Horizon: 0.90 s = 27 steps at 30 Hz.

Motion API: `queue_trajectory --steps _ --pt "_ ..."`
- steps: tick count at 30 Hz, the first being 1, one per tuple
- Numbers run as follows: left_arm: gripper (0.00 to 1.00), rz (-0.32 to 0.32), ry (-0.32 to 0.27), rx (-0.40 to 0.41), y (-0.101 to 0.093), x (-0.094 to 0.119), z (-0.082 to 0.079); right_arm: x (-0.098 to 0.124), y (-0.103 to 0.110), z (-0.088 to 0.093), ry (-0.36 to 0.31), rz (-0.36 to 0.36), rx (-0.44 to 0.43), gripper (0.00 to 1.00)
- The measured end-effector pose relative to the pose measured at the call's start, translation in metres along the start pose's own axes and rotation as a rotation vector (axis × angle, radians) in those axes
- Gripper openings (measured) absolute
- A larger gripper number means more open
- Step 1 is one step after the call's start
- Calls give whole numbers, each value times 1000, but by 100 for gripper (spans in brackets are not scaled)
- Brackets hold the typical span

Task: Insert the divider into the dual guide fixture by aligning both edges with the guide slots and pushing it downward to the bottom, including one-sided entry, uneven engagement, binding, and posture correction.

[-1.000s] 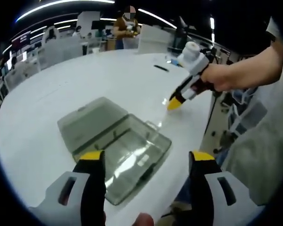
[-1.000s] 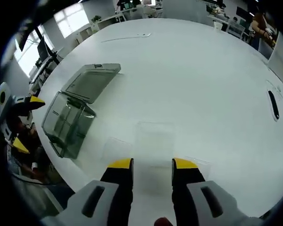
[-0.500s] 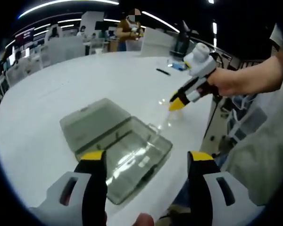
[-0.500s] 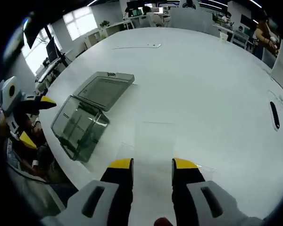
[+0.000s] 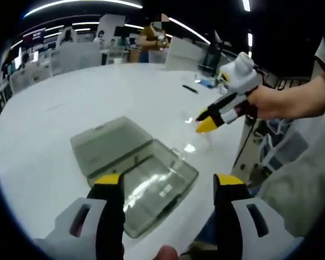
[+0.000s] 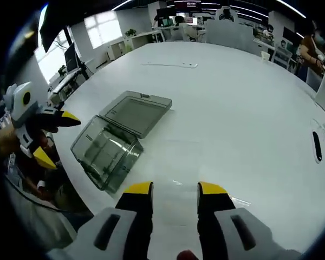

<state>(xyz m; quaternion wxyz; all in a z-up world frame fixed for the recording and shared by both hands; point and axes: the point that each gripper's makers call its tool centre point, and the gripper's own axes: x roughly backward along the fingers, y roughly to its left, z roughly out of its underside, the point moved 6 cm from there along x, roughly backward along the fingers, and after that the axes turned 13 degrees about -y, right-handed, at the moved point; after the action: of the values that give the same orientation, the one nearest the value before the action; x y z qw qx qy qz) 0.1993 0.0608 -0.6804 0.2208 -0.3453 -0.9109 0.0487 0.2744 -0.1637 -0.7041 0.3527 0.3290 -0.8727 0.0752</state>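
A smoky clear box (image 5: 151, 187) lies on the white table (image 5: 70, 103) with its lid (image 5: 111, 143) folded open behind it. My left gripper (image 5: 168, 184) hovers open just above the box's near side, nothing between its fingers. A hand holds my right gripper (image 5: 206, 120) in the air to the box's right. In the right gripper view the box (image 6: 105, 154) and lid (image 6: 138, 111) sit ahead on the left. The right gripper (image 6: 174, 189) has its jaws a narrow gap apart, on a clear divider (image 6: 176, 176) that barely shows. The left gripper (image 6: 57, 138) hangs open by the box.
The table's edge (image 5: 222, 179) runs close behind the box, with the person's body (image 5: 298, 179) beyond it. A black pen (image 6: 316, 146) lies far right, and a thin strip (image 6: 170, 64) at the far side. Another clear piece (image 6: 238, 203) lies near the right jaw.
The right gripper has risen off the table, so the box now sits nearer the middle of its view. The left gripper has barely moved and stays open over the box.
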Motion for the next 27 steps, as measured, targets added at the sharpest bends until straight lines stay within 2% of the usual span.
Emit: queue_trajectory --steps 27 --pt "55 -12 -69 95 -3 5 -4 11 37 -22 -84 -76 65 27"
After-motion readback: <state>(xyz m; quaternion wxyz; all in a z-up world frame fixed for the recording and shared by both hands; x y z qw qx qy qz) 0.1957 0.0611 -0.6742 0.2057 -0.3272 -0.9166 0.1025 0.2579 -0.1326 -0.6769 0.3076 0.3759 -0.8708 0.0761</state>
